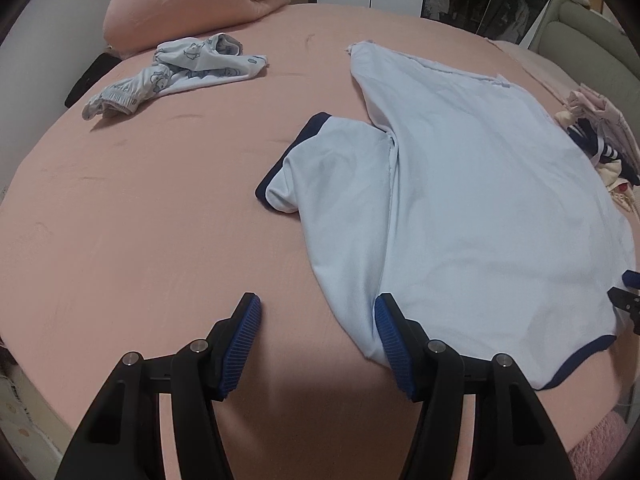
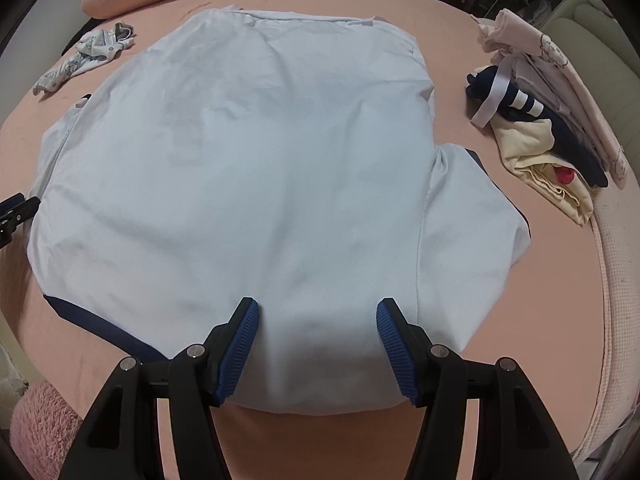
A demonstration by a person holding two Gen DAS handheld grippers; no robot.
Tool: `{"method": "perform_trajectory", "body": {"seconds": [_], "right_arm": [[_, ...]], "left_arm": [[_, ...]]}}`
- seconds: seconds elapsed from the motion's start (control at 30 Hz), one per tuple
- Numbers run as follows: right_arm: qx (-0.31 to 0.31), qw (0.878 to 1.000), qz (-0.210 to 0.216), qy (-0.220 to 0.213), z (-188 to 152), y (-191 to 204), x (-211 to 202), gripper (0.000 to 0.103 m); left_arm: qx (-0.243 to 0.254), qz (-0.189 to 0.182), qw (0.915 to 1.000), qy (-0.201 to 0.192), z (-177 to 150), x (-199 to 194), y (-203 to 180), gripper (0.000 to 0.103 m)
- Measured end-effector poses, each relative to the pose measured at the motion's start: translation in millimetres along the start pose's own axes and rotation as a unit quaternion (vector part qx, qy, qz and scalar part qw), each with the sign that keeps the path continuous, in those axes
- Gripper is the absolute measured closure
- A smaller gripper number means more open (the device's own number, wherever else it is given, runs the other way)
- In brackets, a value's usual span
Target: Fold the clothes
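A pale blue T-shirt (image 1: 472, 200) with navy trim lies spread flat on the pink bed; it fills the right wrist view (image 2: 248, 152). Its left sleeve (image 1: 320, 164) with a navy cuff sticks out to the side. My left gripper (image 1: 318, 320) is open and empty, just above the shirt's near left shoulder, its right finger over the fabric edge. My right gripper (image 2: 318, 322) is open and empty, hovering over the shirt's near edge by the right sleeve (image 2: 476, 216). Each gripper's tip shows at the edge of the other's view (image 1: 626, 300) (image 2: 16, 208).
A crumpled printed garment (image 1: 172, 72) lies at the far left of the bed (image 1: 140, 220). A pink rolled duvet (image 1: 192, 0) sits at the back. A stack of folded clothes (image 2: 552, 100) sits at the right edge. A pink fluffy item (image 2: 40, 428) is near left.
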State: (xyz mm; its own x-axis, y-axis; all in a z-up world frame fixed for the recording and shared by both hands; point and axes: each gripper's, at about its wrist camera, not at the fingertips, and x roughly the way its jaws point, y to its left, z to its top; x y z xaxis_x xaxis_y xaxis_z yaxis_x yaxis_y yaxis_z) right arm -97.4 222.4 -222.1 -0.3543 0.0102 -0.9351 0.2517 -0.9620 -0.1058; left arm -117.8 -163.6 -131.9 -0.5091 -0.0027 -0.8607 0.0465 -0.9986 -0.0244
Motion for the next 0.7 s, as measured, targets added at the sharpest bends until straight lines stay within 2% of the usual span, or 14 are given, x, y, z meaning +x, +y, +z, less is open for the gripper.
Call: {"method": "perform_trajectory", "body": {"seconds": [0.13, 0.3, 0.43, 0.57, 0.7], "right_arm": [[0.000, 1.000, -0.004, 0.000, -1, 0, -3, 0.042], [0.009, 1.000, 0.001, 0.001, -1, -3, -2, 0.042], [0.030, 0.999, 0.014, -0.019, -1, -11, -11, 0.042], [0.055, 0.997, 0.009, -0.050, 3, -23, -26, 0.042], [0.075, 0.996, 0.007, -0.038, 4, -46, -20, 0.042]], "left_arm": [[-0.057, -0.018, 0.9980, -0.021, 4, -11, 16, 0.046], [-0.137, -0.060, 0.9888, -0.001, 12, 3, 34, 0.046], [-0.156, -0.074, 0.9849, -0.005, 15, 6, 40, 0.046], [-0.178, -0.099, 0.9791, 0.005, 22, 21, 44, 0.046], [-0.180, -0.129, 0.9752, 0.003, 35, 32, 36, 0.046]]}}
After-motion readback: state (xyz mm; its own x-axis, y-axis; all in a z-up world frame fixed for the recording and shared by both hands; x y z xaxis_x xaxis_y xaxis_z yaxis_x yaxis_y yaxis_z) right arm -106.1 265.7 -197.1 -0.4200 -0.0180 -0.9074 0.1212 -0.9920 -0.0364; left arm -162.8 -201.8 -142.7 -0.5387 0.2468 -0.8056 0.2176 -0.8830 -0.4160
